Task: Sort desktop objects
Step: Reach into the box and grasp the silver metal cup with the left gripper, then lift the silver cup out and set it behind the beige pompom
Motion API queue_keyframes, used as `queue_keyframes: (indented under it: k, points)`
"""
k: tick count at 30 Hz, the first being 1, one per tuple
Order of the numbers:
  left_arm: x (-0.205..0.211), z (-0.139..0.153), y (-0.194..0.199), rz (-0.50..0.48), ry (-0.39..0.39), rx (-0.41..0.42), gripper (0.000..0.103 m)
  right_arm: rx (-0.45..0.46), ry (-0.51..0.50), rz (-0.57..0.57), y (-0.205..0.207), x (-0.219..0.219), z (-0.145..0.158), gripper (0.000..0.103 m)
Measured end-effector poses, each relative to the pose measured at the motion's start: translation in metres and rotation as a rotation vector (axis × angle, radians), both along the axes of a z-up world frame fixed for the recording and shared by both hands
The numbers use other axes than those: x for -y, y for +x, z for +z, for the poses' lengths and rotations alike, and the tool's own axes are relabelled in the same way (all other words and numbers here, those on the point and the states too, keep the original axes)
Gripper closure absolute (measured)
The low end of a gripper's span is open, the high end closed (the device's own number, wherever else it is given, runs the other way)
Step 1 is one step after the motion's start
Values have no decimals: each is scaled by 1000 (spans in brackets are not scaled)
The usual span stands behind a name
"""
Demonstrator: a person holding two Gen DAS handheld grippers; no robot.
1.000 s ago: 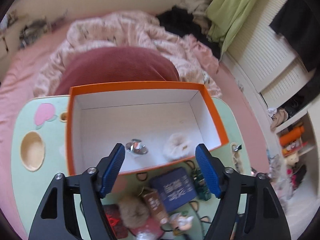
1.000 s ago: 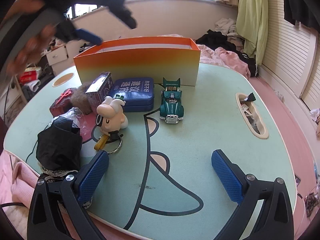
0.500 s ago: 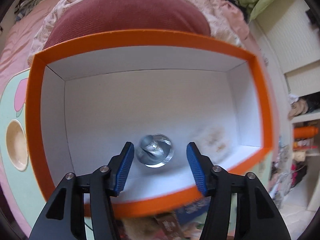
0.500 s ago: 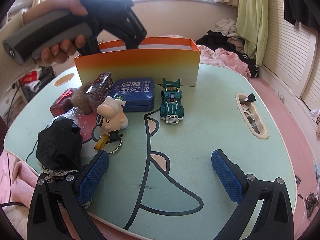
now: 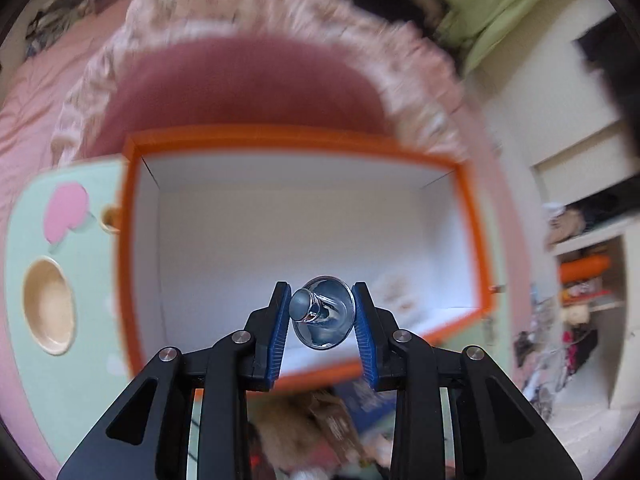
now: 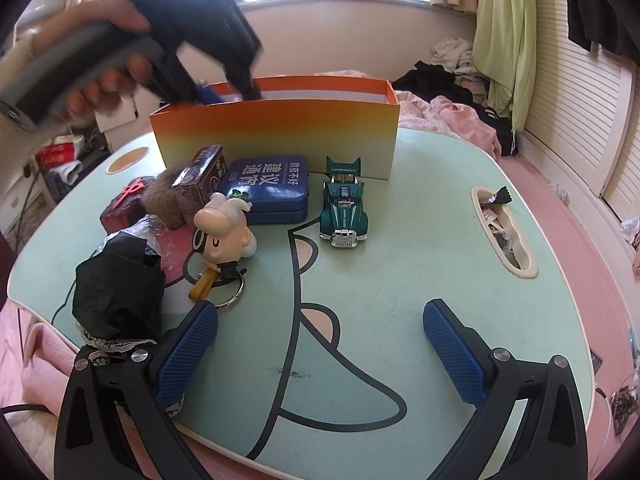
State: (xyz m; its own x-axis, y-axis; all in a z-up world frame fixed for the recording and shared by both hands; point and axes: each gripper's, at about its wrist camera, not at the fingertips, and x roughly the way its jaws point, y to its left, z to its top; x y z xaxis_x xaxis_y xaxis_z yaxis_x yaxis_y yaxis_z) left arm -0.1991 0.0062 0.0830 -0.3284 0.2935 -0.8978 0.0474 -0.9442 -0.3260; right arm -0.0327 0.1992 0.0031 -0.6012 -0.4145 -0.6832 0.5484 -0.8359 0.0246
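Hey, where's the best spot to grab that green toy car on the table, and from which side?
Grip the green toy car across its two long flanks, coming down from above. Its nose faces the right tool, so the open jaws already line up with its narrow body. The blue tin leaves little room on one side.

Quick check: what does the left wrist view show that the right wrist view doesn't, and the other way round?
Only the left wrist view: the box's white inside, and the left claw, jaws just closing, pinching a clear suction cup.

Only the right wrist view: the green toy car, blue tin, cartoon keychain, black bag, and the open, empty right claw.

Both: the orange box and mint table.
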Motion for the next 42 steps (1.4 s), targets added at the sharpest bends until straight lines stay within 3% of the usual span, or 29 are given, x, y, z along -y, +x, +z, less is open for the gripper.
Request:
queue_keyframes:
  k: [3,6,9,13,16,18,20,22,23,30,33,36,38,39,42]
  points:
    - [1,36,39,-53,61,-106,71,0,0,0,0,0,0,0]
    - [3,48,81,-115,80,-177,71,0,0,1,0,0,0,0]
    - [16,32,111,-98,28,-201,71,0,0,0,-1,0,0,0]
    - [49,-7,119,61,-77,-214,71,-1,2,0,0,1,0,0]
    - [50,-18,111,64,-32,-227,71,-1,2,0,-1,2,1,0]
    - [39,-18,102,44,-65,-247,70,-1,2,0,-1,2,1,0]
    - [30,-22,98,31,-98,-256,63,-1,2,1,0,2,2,0]
    - [28,-23,96,40,-113,-289,37,-1,2,0,0,3,1,0]
    - [29,-22,101,56,-111,-316,34,-1,2,0,0,3,2,0]
    - [37,-23,166,78,-153,-377,32,-1,3,0,-1,3,1,0]
    - [36,-41,202,63,-159,-386,31,-1,3,0,-1,3,1,0]
    - [34,-60,208,50,-213,-362,30,-1,4,1,-1,3,1,0]
    - [20,-68,205,3,-342,-391,23,-3,5,1,-1,3,2,0]
    - [15,-69,203,1,-370,-396,19,-2,3,1,-2,2,2,0]
    - [7,-74,200,19,-359,-439,4,-2,5,2,-3,2,2,0]
